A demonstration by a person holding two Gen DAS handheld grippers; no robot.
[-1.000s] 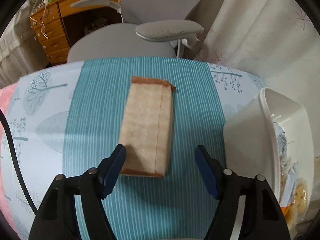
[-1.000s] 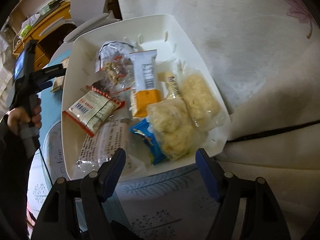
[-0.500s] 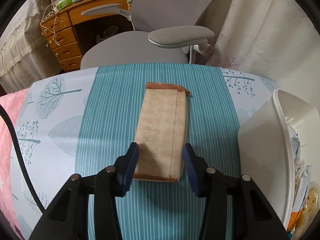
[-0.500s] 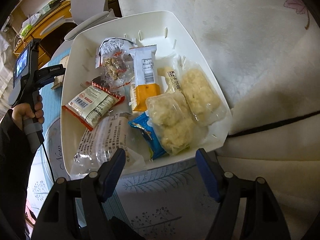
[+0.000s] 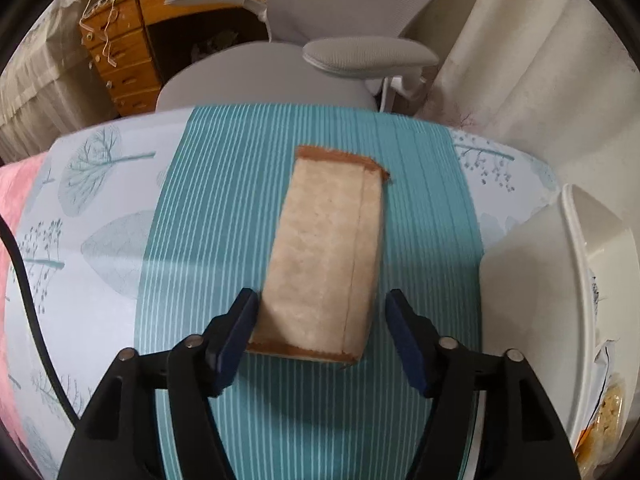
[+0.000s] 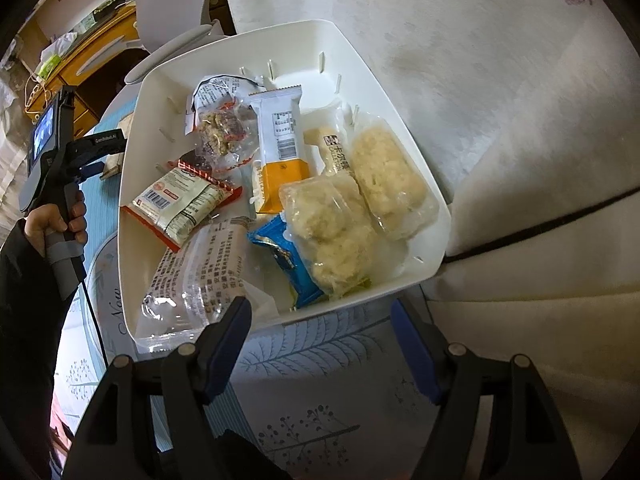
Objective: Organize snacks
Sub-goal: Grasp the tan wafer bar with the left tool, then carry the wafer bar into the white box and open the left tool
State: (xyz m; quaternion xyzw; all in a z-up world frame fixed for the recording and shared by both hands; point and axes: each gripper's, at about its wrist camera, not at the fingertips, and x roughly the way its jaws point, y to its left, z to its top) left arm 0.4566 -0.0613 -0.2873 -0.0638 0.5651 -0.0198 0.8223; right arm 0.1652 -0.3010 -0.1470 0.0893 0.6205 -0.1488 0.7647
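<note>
Left gripper (image 5: 320,336) reopening around wafer pack (image 5: 326,256), contact unclear — bin (image 5: 520,280) cropped

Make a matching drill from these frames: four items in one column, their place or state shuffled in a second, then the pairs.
Items
1. tan snack pack
2. blue wrapper
3. left gripper
4. right gripper

Place or state
A. in the white bin, among other snacks
B. jaws opening around a pack's near end
C. on the teal striped cloth, outside the bin
D. open, empty, at the bin's near rim

Pairs: 1-C, 2-A, 3-B, 4-D
</note>
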